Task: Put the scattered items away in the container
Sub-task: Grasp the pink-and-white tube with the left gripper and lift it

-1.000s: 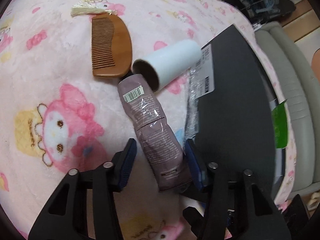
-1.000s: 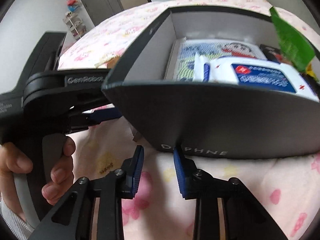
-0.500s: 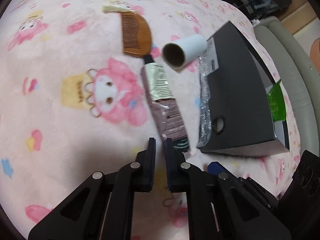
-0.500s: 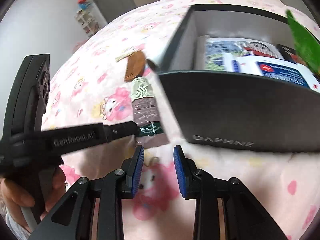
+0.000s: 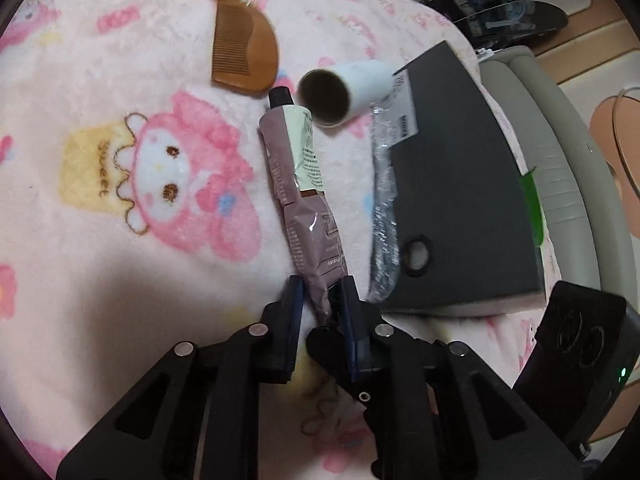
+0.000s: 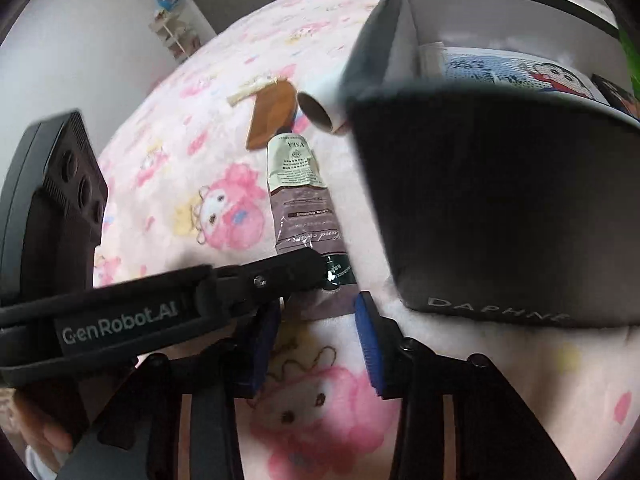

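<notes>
Left gripper (image 5: 320,300) pinches tube (image 5: 298,184) (right gripper (image 6: 316,344) open).

Tube's crimped end (image 5: 320,300) hidden between the left gripper's (image 5: 320,304) fingers. Box (image 6: 500,208) cut off at right edge, front wall blurred; contents partly hidden.

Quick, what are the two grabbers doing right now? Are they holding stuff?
Left gripper: jaws closed on the crimped end of the hand cream tube.
Right gripper: jaws open, holding nothing, near the dark box.
</notes>
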